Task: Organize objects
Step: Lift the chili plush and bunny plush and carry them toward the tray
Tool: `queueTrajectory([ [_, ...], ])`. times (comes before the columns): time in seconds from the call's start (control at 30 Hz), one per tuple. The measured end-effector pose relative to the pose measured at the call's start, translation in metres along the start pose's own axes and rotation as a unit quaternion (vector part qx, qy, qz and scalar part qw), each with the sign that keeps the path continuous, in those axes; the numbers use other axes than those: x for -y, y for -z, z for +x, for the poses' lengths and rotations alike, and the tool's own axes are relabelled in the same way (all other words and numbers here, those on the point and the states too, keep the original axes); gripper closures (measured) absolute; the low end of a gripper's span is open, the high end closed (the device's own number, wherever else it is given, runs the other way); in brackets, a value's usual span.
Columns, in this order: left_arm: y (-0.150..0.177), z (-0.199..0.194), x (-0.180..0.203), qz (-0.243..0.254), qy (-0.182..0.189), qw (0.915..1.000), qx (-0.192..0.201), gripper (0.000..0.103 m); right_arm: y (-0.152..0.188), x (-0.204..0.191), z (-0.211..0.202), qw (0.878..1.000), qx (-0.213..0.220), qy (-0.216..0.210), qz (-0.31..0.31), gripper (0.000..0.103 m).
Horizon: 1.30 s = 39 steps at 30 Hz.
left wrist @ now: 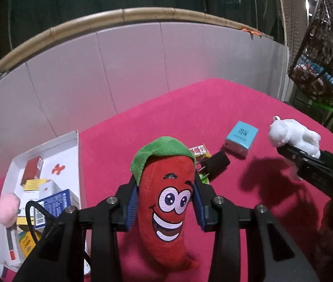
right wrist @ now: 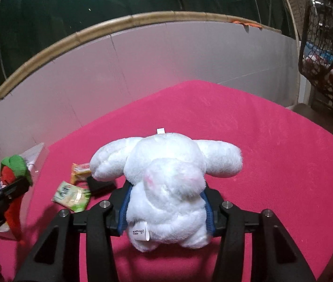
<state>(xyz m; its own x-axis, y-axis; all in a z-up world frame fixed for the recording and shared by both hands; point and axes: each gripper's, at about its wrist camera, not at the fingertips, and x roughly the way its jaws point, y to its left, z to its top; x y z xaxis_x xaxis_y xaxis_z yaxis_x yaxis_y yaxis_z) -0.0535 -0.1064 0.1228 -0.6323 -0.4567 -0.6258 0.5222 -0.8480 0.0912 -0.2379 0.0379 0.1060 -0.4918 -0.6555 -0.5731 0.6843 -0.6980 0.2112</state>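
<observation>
A red chili plush toy [left wrist: 166, 202] with a green cap and a cartoon face stands upright between the blue pads of my left gripper [left wrist: 165, 199], which is shut on it above the pink tablecloth [left wrist: 190, 108]. A white plush animal [right wrist: 166, 188] with long ears is held from behind by my right gripper [right wrist: 167, 209], whose pads press into its sides. In the left wrist view the right gripper [left wrist: 302, 162] carries the white plush [left wrist: 291, 136] at the right. In the right wrist view the left gripper [right wrist: 6, 192] and the chili plush [right wrist: 13, 166] show at the left edge.
A white tray [left wrist: 49, 145] at the left holds several small boxes, with a pink pompom [left wrist: 6, 209] at its near side. On the cloth lie a light blue box [left wrist: 241, 138], a black charger [left wrist: 215, 165] and snack packets [right wrist: 71, 196]. A grey partition [left wrist: 131, 65] backs the table; a wire basket [left wrist: 323, 70] hangs at the right.
</observation>
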Motion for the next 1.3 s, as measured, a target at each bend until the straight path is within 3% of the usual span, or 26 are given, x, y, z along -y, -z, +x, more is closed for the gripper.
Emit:
queueTrajectory([
  [0.47,0.005,-0.038,-0.006,-0.017,-0.002,0.9993,0.034,0.065,-0.013,-0.03,-0.055,0.998,0.04,-0.046,-0.004,0.05],
  [1.3,0.024,-0.076,-0.062,-0.072,-0.018,0.9948,0.07,0.065,-0.01,-0.105,-0.077,0.992,0.044,-0.092,-0.069,0.05],
])
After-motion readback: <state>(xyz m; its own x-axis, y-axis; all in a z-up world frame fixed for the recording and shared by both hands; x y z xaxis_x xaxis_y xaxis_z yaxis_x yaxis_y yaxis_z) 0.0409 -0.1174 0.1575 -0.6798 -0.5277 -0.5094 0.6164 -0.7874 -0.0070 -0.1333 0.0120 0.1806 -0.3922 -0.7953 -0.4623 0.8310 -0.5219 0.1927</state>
